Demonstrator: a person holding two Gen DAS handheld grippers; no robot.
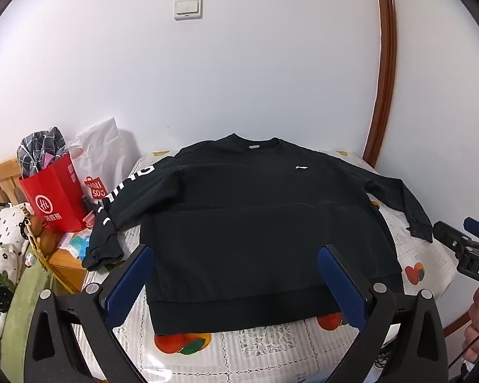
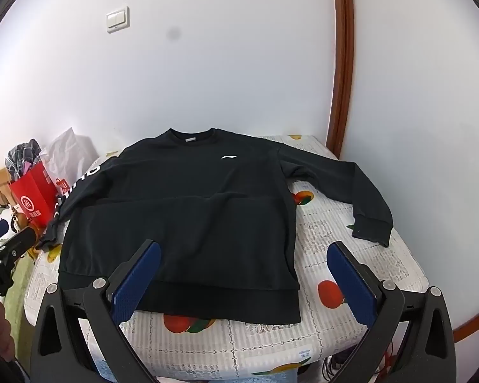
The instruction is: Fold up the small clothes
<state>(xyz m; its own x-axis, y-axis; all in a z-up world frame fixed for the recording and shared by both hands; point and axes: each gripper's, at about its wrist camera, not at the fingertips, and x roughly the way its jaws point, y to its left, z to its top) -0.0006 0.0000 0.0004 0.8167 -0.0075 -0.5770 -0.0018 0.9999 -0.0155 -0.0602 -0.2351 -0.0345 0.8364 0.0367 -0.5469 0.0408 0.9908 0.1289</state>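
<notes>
A black long-sleeved sweatshirt [image 1: 255, 217] lies flat and face up on a small table, collar at the far side, hem toward me, both sleeves spread outward. It also shows in the right wrist view [image 2: 182, 217]. The left sleeve [image 1: 121, 204] carries white lettering and hangs over the table's left edge. The right sleeve [image 2: 351, 191] lies on the tablecloth. My left gripper [image 1: 236, 284] is open and empty, hovering above the hem. My right gripper [image 2: 244, 277] is open and empty, above the hem's right corner.
The table wears a white fruit-print cloth [image 2: 351, 274] and stands against a white wall. A red paper bag [image 1: 53, 198] and a white plastic bag [image 1: 99, 150] stand at the left. A brown door frame [image 2: 341, 63] rises at the back right.
</notes>
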